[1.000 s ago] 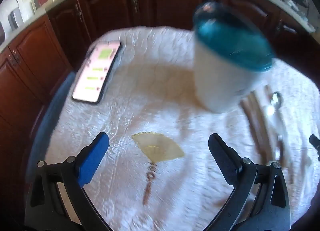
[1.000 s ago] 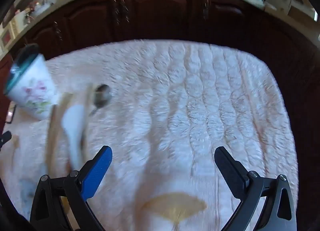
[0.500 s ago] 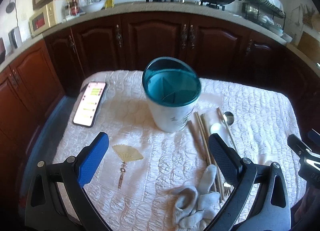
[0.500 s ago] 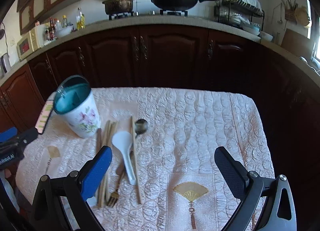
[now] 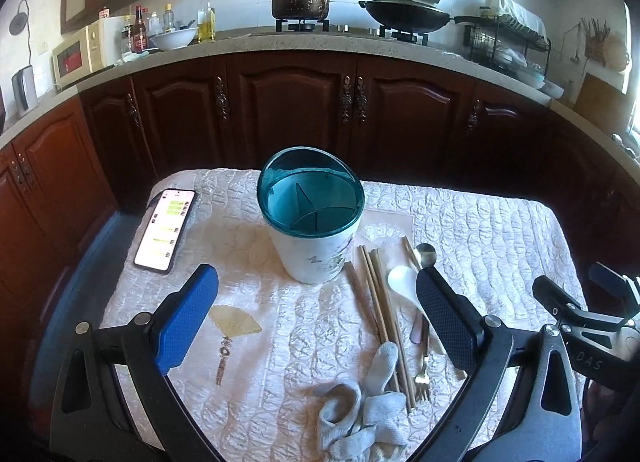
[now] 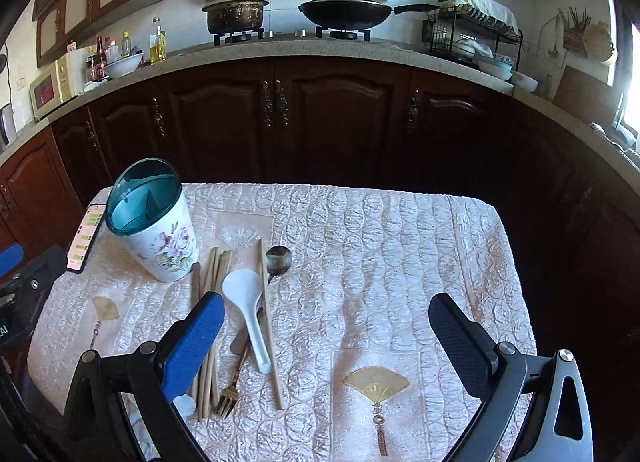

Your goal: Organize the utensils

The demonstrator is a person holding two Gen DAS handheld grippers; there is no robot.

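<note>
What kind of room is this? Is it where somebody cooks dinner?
Yes, most likely a home kitchen. A pot and a wok sit on a gas stove, a dish rack stands on the counter, and spoons and chopsticks lie on the table.

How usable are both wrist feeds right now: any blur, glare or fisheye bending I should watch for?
Left wrist view: sharp; the holder and chopsticks read cleanly, sunlight brightens the cloth, and the counter edge bows from the fisheye. Right wrist view: also sharp; the white spoon and fork are crisp, the cabinets are dark, and the corners are vignetted black.
</note>
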